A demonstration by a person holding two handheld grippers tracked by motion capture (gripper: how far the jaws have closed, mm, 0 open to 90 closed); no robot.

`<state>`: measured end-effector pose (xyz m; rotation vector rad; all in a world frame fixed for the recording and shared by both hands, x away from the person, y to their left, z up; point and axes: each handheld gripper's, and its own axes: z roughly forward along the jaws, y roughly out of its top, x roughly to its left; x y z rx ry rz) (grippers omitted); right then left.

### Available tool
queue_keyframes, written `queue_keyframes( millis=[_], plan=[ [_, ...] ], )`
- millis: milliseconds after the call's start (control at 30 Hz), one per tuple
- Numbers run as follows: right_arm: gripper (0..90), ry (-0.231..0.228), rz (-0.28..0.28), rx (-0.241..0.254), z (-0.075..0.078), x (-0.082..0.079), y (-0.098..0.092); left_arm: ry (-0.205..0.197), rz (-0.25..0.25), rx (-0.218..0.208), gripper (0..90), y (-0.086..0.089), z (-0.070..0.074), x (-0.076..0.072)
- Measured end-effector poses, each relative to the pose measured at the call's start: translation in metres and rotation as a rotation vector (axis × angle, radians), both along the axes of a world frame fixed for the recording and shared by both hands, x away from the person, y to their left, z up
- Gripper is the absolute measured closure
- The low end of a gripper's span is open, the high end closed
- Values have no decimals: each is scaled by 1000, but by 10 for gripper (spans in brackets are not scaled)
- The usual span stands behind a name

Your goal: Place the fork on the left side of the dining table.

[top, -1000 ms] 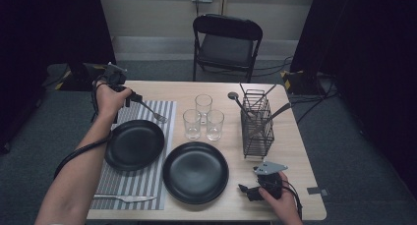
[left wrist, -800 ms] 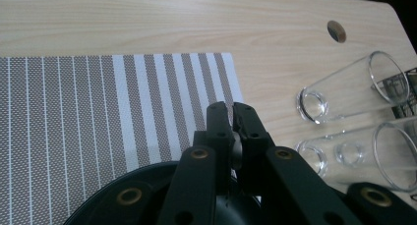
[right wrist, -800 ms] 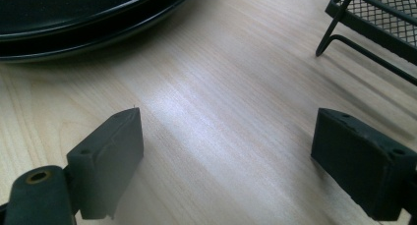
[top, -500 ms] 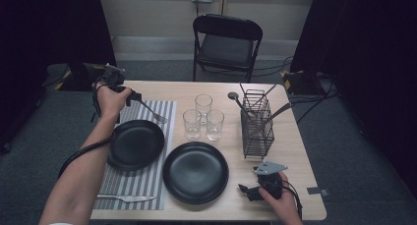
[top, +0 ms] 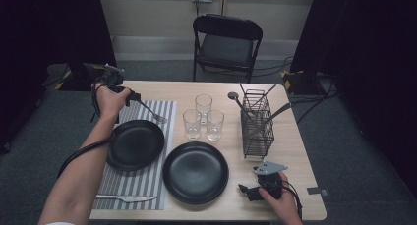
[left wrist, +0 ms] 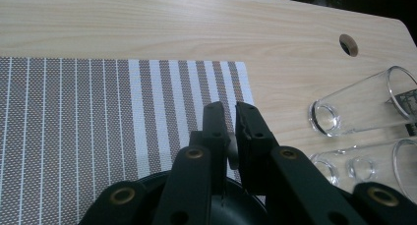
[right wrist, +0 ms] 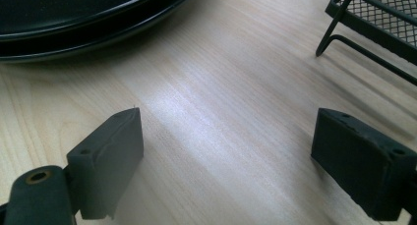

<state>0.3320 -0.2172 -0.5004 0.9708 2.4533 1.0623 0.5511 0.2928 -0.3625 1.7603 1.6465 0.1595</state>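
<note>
My left gripper (top: 134,98) hovers over the far end of the striped placemat (top: 164,112), shut on the handle of a metal fork (top: 151,113) whose tines slant down toward the mat. In the left gripper view its jaws stand nearly together, with the fork's silver handle end (left wrist: 232,154) pinched between them above the placemat (left wrist: 98,112). My right gripper (top: 247,191) rests low at the table's front right, beside a black plate (top: 195,172). In its own view the right gripper (right wrist: 226,151) is open, with bare wood between the fingers.
Another black plate (top: 135,144) sits on the placemat, with a knife (top: 123,198) at the mat's near end. Three glasses (top: 203,118) stand mid-table. A wire caddy (top: 257,124) holding utensils stands to the right. A folding chair (top: 226,41) is behind the table.
</note>
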Motion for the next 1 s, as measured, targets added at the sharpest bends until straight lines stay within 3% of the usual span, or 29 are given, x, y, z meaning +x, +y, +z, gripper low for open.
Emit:
queue_keyframes(
  millis=[367, 1000],
  plan=[
    [115, 0, 0, 0, 0, 0, 0, 11, 17, 27, 806, 5, -3, 1],
    [115, 0, 0, 0, 0, 0, 0, 33, 42, 19, 768, 13, -11, 4]
  ],
)
